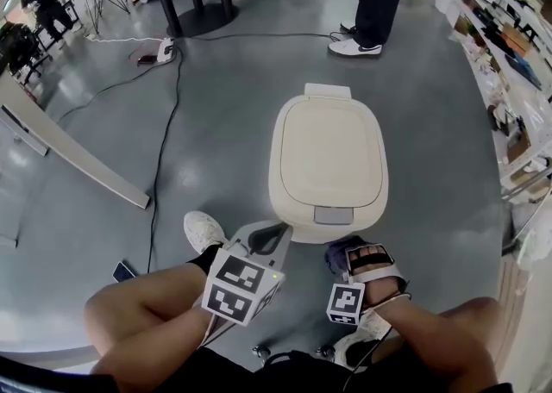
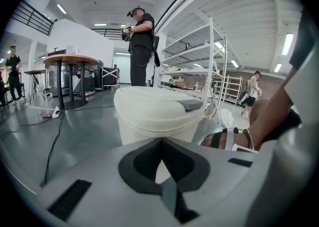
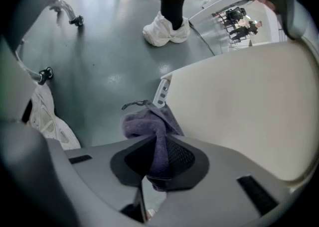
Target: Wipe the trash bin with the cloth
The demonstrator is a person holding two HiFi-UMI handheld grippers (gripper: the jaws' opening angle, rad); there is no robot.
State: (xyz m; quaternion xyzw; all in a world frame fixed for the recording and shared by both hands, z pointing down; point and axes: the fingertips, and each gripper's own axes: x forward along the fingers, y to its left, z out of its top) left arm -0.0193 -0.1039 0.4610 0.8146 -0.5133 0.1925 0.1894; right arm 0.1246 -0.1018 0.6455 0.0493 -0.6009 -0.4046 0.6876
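The cream trash bin (image 1: 328, 159) stands on the grey floor in front of me with its lid down. My right gripper (image 1: 349, 255) is low at the bin's front right corner, shut on a purple cloth (image 1: 340, 252). In the right gripper view the cloth (image 3: 149, 124) bunches out of the right gripper (image 3: 157, 139), close beside the bin's wall (image 3: 249, 106); whether it touches is unclear. My left gripper (image 1: 274, 234) sits at the bin's front left, shut and empty. In the left gripper view the left gripper (image 2: 160, 140) points at the bin (image 2: 157, 111).
A person (image 1: 373, 3) stands just beyond the bin. Cables (image 1: 164, 133) run across the floor at the left, past a long board (image 1: 78, 163). Shelves (image 1: 509, 55) line the right side. My white shoe (image 1: 204, 231) and sandalled foot (image 1: 376, 267) flank the grippers.
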